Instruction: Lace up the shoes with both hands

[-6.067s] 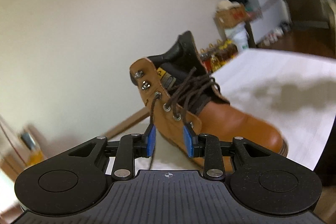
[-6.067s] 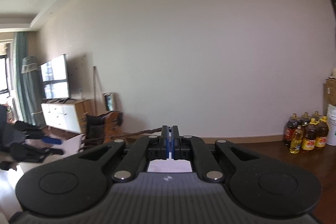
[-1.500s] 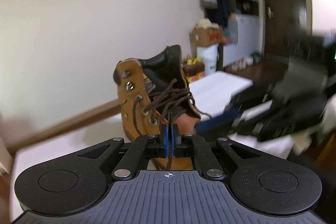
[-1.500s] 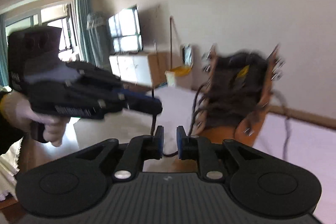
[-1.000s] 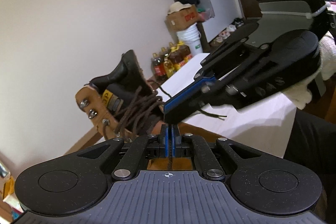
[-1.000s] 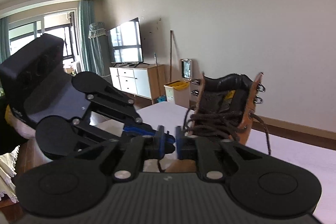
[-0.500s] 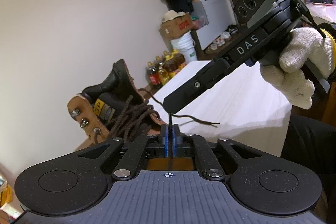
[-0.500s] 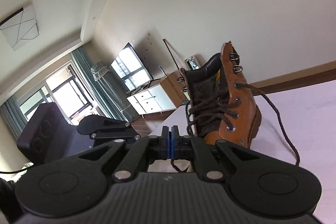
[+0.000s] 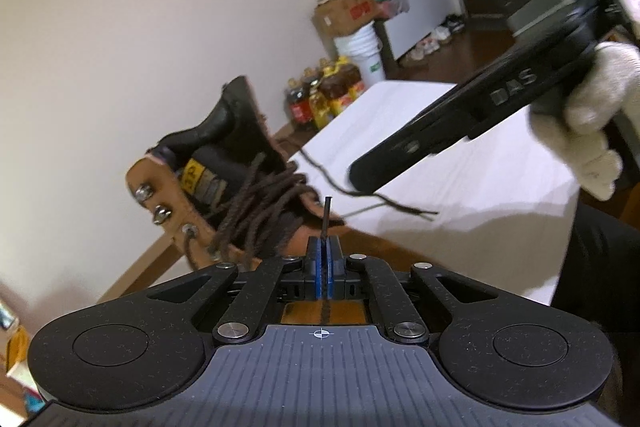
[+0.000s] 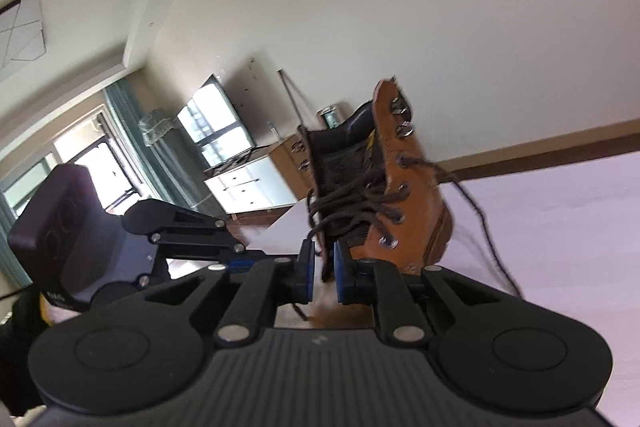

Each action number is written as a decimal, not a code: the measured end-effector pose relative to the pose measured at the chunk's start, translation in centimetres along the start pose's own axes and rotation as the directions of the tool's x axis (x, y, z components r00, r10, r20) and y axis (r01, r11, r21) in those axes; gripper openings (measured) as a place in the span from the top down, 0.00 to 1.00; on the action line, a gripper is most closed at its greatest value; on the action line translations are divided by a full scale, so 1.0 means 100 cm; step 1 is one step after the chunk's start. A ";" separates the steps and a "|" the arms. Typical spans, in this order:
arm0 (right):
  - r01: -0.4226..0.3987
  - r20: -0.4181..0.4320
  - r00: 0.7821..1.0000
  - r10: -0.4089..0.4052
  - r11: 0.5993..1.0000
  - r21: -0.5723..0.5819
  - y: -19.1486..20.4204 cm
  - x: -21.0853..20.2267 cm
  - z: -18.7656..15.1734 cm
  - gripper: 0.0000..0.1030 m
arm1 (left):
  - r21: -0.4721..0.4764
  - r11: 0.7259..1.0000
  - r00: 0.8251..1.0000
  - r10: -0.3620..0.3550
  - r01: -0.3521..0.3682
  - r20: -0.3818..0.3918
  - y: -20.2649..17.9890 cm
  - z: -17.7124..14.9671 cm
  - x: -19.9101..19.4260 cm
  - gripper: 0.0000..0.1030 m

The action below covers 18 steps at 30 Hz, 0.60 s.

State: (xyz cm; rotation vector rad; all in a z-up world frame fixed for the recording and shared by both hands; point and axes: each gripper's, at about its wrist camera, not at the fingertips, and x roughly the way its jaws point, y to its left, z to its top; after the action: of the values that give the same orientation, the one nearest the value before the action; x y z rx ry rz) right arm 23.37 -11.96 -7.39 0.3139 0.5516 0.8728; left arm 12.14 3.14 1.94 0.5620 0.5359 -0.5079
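- Two grippers sit nearest my cameras; under them I see a white tabletop [image 9: 460, 195] with a dark wooden floor beyond its edge.
- My left gripper [image 9: 322, 259] has its blue pads pressed together on one end of the dark brown lace [image 9: 327, 215]; the stiff tip stands up just above the pads, and more lace shows behind them.
- My right gripper [image 10: 321, 269] stands narrowly parted; its jaws have just been opening; a strand of lace hangs in the gap, and I cannot tell whether it touches either pad.
- In the left view a white-gloved hand [image 9: 592, 119] carries that right gripper above the table, over a loose lace end lying on the white surface.
- The tan boot [image 10: 404, 195] stands just past both grippers on the tabletop, its eyelets partly laced, the top hooks bare; a lace trails from its side across the table.
- Farther off: a plain cream wall; bottles [image 9: 324, 95], a white bucket and a cardboard box on the floor; a television [image 10: 216, 119] above a white cabinet; green curtains by the window.
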 end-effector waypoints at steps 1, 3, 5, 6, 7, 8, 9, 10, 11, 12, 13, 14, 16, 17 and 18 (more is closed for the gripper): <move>0.007 0.006 1.000 -0.007 1.000 -0.003 0.000 -0.002 0.001 0.87 | 0.001 1.000 1.000 0.004 -0.004 -0.006 0.002 0.001 0.001 0.98; 0.020 0.015 1.000 -0.020 1.000 -0.009 -0.001 -0.006 0.002 0.87 | 0.011 1.000 1.000 0.019 -0.019 -0.019 0.004 0.002 0.003 0.98; 0.036 0.023 0.999 -0.036 0.999 -0.018 -0.001 -0.010 0.003 0.87 | 0.023 0.999 0.999 0.030 -0.029 -0.025 0.006 0.004 0.003 0.98; 0.040 0.027 0.999 -0.040 0.999 -0.020 -0.001 -0.012 0.004 0.87 | 0.030 0.999 0.999 0.038 -0.038 -0.029 0.006 0.005 0.003 0.98; 0.043 0.031 0.999 -0.042 0.999 -0.022 -0.001 -0.014 0.005 0.87 | 0.033 0.999 0.999 0.040 -0.039 -0.031 0.007 0.006 0.003 0.98; 0.046 0.035 0.998 -0.045 0.999 -0.024 -0.001 -0.016 0.005 0.87 | 0.036 0.999 0.999 0.041 -0.040 -0.032 0.007 0.006 0.004 0.98; 0.047 0.038 0.998 -0.046 0.999 -0.026 -0.001 -0.017 0.006 0.87 | 0.039 0.998 0.999 0.042 -0.041 -0.034 0.007 0.007 0.004 0.98; 0.049 0.040 0.998 -0.048 0.998 -0.026 -0.002 -0.018 0.006 0.87 | 0.046 0.998 0.998 0.047 -0.045 -0.035 0.007 0.008 0.004 0.98; 0.051 0.042 0.998 -0.050 0.998 -0.027 -0.002 -0.019 0.006 0.87 | 0.053 0.997 0.998 0.051 -0.049 -0.036 0.007 0.009 0.005 0.98; 0.054 0.045 0.998 -0.052 0.998 -0.028 -0.003 -0.020 0.007 0.87 | 0.055 0.997 0.998 0.053 -0.051 -0.037 0.007 0.009 0.005 0.98; 0.056 0.048 0.997 -0.055 0.998 -0.028 -0.003 -0.021 0.007 0.87 | 0.059 0.997 0.998 0.055 -0.052 -0.039 0.007 0.010 0.006 0.98; 0.060 0.052 0.997 -0.059 0.998 -0.029 -0.004 -0.022 0.008 0.87 | 0.064 0.997 0.998 0.056 -0.054 -0.041 0.007 0.011 0.006 0.98; 0.069 0.058 0.996 -0.067 0.997 -0.032 -0.006 -0.023 0.009 0.87 | 0.068 0.996 0.997 0.057 -0.054 -0.043 0.007 0.012 0.007 0.98; 0.074 0.063 0.995 -0.072 0.997 -0.032 -0.007 -0.024 0.009 0.87 | 0.072 0.996 0.997 0.060 -0.057 -0.043 0.007 0.012 0.008 0.98; 0.078 0.067 0.995 -0.076 0.997 -0.030 -0.009 -0.024 0.010 0.87 | 0.073 0.996 0.997 0.060 -0.057 -0.043 0.007 0.012 0.008 0.98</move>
State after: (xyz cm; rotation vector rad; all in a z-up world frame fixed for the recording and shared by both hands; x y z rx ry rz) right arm 23.22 -14.44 -6.23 0.2884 0.4851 0.7939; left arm 13.59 2.66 2.58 0.6568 0.5446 -0.4609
